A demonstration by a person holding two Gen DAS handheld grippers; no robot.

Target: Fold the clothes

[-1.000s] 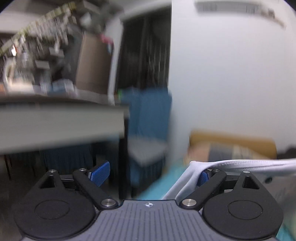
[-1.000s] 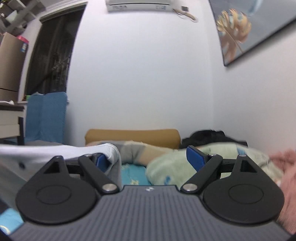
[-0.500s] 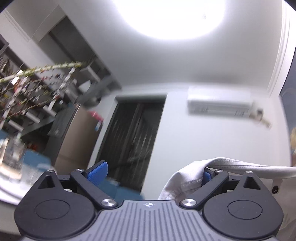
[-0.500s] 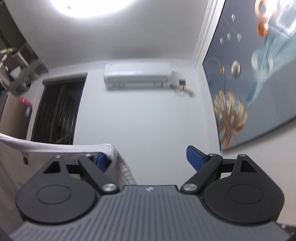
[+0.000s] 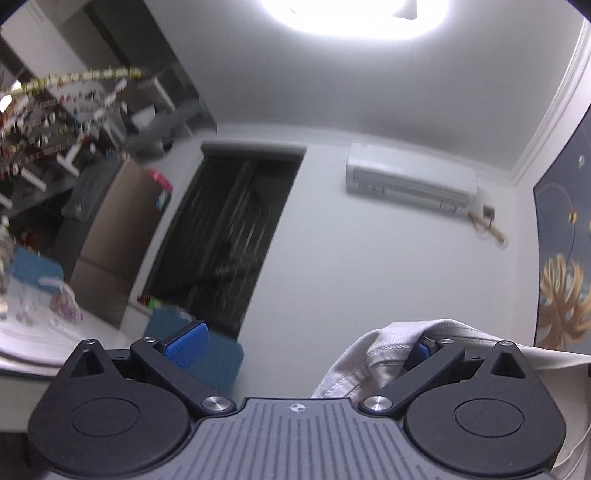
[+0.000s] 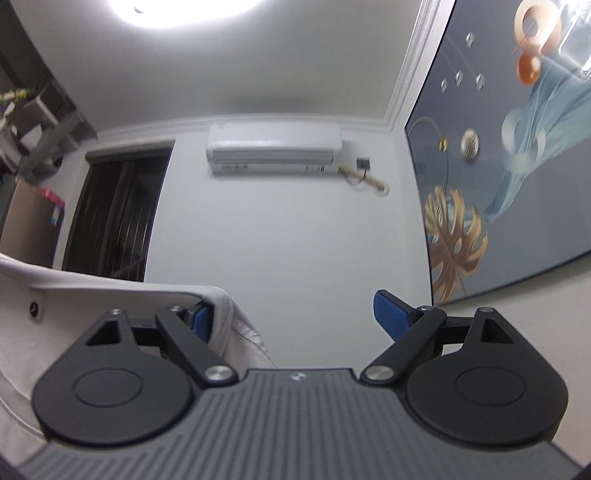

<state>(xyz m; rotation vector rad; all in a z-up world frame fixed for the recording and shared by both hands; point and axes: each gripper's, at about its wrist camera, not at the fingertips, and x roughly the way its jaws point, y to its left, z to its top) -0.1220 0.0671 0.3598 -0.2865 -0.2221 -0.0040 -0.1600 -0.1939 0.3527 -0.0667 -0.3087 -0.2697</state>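
Because the left gripper (image 5: 306,350) is tilted up toward the ceiling, its view takes in the ceiling lamp (image 5: 354,14), the air conditioner (image 5: 410,182) and a dark doorway (image 5: 236,236) rather than any bed or surface. The fingers stand wide apart, released, clamping nothing. Yet the white garment (image 5: 373,363) is draped over the right-hand finger (image 5: 419,354), its stitched hem hooked around the blue pad, and a band of cloth runs off to the right edge of the frame. That looks like a deliberate hold: the cloth hangs from one finger and not from a pinch, probably so that it can be lifted and spread.

In the right wrist view, the right gripper (image 6: 295,317) points upward too, at the same air conditioner (image 6: 273,149) and a wall painting (image 6: 509,166). Its fingers are also spread and released. Here the garment (image 6: 110,291) wraps the left-hand finger (image 6: 201,319), with a ribbed edge curling over the pad and a small button (image 6: 34,307) showing on the band that stretches off to the left.

So the garment seems to hang in the air between the two grippers, each inner finger hooked into it, likely held taut and high so it falls straight before being laid down for folding. With no clamp, it could slip off either finger.
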